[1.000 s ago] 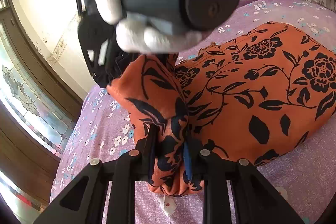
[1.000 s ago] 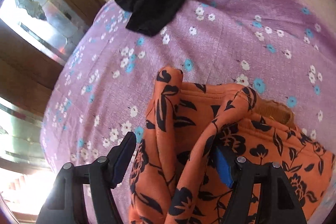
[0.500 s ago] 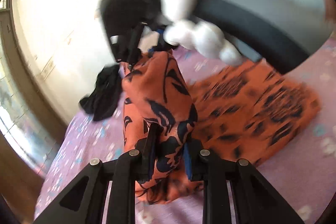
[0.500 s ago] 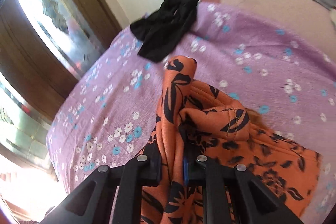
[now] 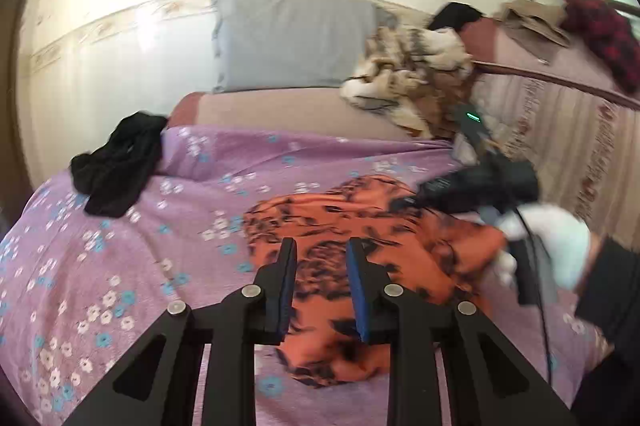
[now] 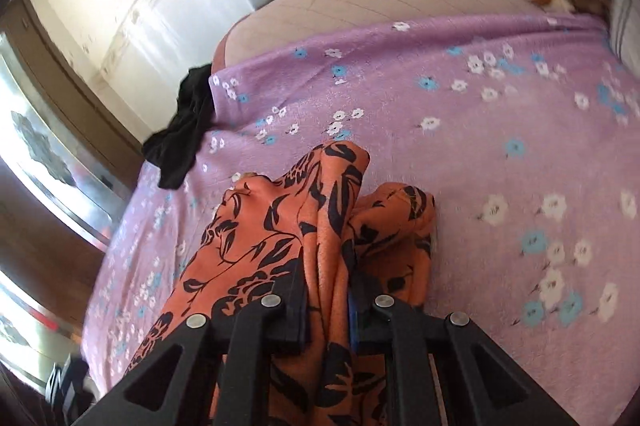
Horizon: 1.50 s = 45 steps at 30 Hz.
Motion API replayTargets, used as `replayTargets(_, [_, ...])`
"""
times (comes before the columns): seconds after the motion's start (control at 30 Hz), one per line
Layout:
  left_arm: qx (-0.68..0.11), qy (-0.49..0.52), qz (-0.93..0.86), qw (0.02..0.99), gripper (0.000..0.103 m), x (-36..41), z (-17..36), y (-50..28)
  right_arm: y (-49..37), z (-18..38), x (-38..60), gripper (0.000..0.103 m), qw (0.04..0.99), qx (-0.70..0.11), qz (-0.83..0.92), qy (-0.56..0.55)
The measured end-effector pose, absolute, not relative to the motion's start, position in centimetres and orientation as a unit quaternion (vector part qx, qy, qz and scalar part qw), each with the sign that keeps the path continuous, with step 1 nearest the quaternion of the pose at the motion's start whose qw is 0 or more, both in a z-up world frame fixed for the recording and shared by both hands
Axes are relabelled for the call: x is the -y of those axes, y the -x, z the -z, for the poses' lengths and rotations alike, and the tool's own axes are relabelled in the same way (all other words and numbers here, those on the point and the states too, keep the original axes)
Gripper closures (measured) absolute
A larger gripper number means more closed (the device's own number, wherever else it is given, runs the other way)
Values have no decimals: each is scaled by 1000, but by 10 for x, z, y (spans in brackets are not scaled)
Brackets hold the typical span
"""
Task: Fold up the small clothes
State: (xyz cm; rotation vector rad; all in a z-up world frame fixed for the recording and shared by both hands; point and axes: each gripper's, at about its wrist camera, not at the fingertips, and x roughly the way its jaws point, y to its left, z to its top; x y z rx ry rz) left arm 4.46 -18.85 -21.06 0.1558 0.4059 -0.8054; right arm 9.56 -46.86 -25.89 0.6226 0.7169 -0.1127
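Pinching a bunched edge of the soft, limp orange garment [image 6: 320,226], the right gripper [image 6: 326,290] holds firm while the left gripper [image 5: 320,258] hovers, fingers apart.

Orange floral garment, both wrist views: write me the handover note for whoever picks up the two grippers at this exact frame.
Left gripper: open, holding nothing, hovering above the orange floral garment.
Right gripper: shut on a bunched edge of the garment, which rises in a ridge between its fingers.
The garment lies in a loose heap on the purple floral sheet; a black garment sits crumpled at the sheet's far left edge, untouched.
Done: orange piece gathered over itself, though the fold looks rough.
Left: lay down the pinched edge, release, probably flatten, then likely the black piece.
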Motion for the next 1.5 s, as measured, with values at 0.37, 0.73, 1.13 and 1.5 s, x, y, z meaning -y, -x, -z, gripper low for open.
replayTargets(0.37, [-286, -178, 328, 883, 70, 214, 257, -74, -74, 241, 477, 66, 861, -374, 129, -320])
replayTargets(0.73, [-305, -174, 332, 876, 70, 212, 263, -78, -132, 238, 462, 68, 869, -365, 65, -327])
replayTargets(1.13, [-334, -138, 347, 866, 69, 204, 253, -89, -77, 239, 455, 79, 857, -383, 67, -337])
replayTargets(1.5, [-399, -110, 331, 848, 58, 196, 267, -113, -14, 286, 399, 80, 814, -437, 35, -381])
